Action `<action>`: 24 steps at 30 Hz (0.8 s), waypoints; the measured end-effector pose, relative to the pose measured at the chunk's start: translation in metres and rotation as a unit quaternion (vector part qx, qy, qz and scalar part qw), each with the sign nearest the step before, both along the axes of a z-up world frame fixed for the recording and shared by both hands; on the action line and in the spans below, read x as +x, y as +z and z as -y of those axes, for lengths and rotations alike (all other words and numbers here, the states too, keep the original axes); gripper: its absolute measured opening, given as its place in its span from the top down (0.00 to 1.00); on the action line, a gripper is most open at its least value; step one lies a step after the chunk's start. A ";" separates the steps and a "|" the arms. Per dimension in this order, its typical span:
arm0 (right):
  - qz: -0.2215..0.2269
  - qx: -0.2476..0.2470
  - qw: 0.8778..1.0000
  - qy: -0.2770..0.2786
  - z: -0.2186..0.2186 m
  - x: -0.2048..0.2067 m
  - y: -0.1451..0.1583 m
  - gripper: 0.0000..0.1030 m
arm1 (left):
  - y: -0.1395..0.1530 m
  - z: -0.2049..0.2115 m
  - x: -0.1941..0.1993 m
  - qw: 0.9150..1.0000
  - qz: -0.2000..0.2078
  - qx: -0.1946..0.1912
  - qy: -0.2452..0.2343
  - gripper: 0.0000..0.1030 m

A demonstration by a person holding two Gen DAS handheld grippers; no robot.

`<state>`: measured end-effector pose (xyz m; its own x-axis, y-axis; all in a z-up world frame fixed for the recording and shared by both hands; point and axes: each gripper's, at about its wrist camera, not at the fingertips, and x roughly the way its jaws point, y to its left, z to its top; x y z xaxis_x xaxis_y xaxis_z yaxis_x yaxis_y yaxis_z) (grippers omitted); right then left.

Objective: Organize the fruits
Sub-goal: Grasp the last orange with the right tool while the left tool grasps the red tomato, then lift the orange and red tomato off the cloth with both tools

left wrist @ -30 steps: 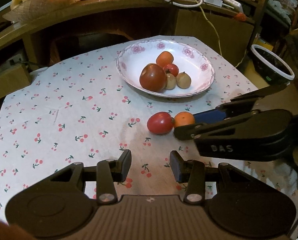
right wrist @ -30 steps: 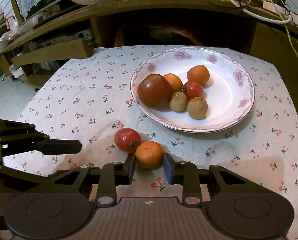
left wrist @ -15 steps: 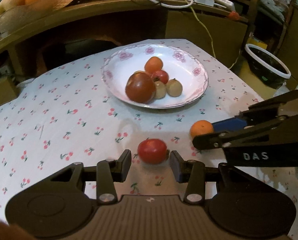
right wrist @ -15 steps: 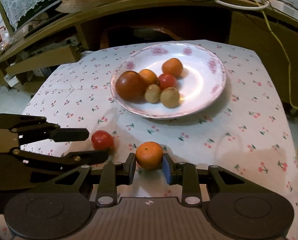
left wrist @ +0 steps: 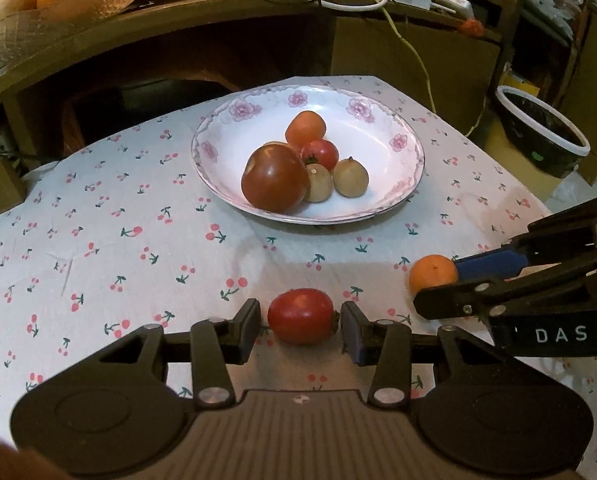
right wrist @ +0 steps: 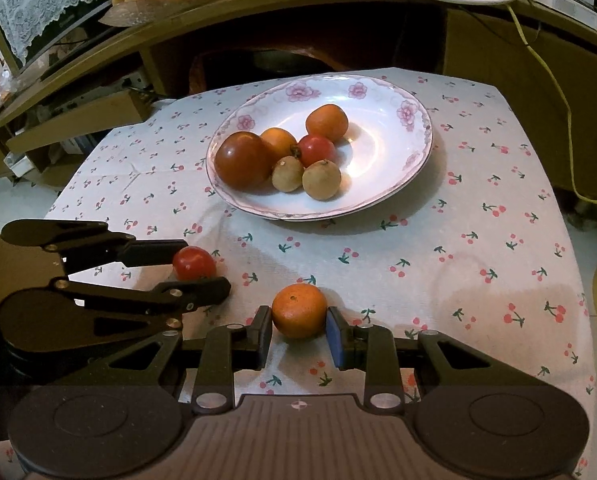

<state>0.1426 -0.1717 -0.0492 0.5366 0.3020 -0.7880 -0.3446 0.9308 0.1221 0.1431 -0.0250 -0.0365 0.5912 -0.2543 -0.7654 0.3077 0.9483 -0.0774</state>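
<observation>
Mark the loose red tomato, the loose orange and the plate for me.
red tomato (left wrist: 301, 315), left wrist view, middle of its skin.
orange (right wrist: 299, 310), right wrist view, centre of its front face.
plate (right wrist: 394, 92), right wrist view, bare far rim.

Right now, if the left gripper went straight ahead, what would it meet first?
The red tomato between the left gripper's open fingers; past it, probably the plate's near rim, though depth is unclear.

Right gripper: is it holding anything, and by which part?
The right gripper has its fingers against opposite sides of the orange, which sits on the tablecloth; a firm grip cannot be told.
</observation>
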 end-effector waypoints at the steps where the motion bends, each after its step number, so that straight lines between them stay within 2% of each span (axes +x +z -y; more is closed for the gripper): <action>1: 0.000 -0.001 1.000 0.000 0.000 0.000 0.000 0.71 | 0.000 0.000 -0.001 1.000 0.001 -0.001 0.001 0.53; 7: 0.001 -0.006 1.000 0.003 -0.001 0.000 0.000 0.71 | 0.001 -0.001 -0.003 1.000 0.000 -0.005 0.000 0.59; 24: 0.003 -0.027 0.999 0.027 -0.012 -0.008 0.000 0.71 | 0.009 -0.003 -0.026 1.000 -0.010 0.011 -0.015 0.59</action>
<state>0.1341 -0.1598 -0.0496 0.5253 0.2876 -0.8008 -0.3959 0.9157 0.0692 0.1173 -0.0216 -0.0276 0.5678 -0.2551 -0.7827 0.3344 0.9403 -0.0639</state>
